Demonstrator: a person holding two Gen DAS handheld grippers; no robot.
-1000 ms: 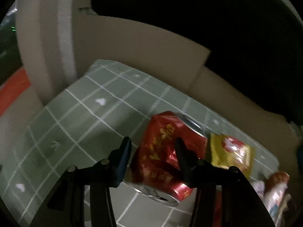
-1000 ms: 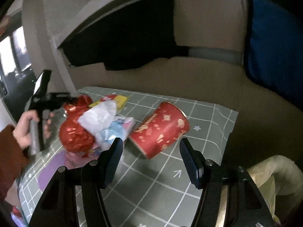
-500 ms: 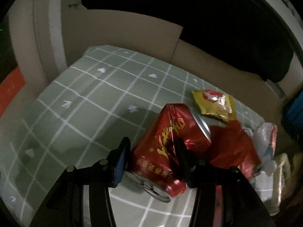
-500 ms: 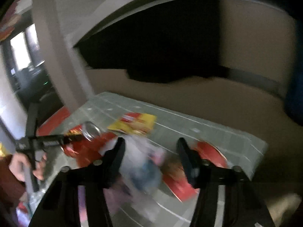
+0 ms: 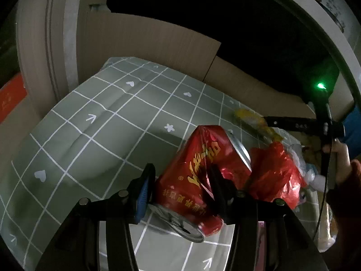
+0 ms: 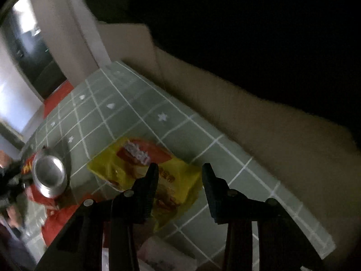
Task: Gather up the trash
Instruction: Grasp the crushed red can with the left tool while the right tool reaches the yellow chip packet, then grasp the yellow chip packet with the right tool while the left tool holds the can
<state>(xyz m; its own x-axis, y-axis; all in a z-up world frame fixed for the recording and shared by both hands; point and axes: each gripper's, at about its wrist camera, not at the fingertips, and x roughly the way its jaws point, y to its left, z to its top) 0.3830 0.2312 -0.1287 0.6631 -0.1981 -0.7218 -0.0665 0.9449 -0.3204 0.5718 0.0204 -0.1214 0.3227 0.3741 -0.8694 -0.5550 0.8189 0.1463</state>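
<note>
Now the left gripper (image 5: 181, 178) has its jaws clamped on a crushed red can (image 5: 198, 176), one finger on each side of the body, the silver end tipped toward the camera and the can lifted over the green grid tablecloth (image 5: 94, 122). Just right of it sits a crumpled red plastic bag (image 5: 273, 176), touching the can's far end. Beyond that lies a yellow snack packet (image 5: 252, 118) flat on the cloth, and the other tool reaches over it from the right edge, a bare hand (image 5: 340, 155) wrapped round its handle.

Over to the right gripper (image 6: 179, 176): jaws spread wide, nothing between them gripped. It hangs tilted above the yellow packet (image 6: 140, 164), the left finger crossing over the wrapper, the right finger out past its edge. Whether either finger touches the wrapper cannot be told. The can's shiny end (image 6: 48, 176) shows at far left.
</note>
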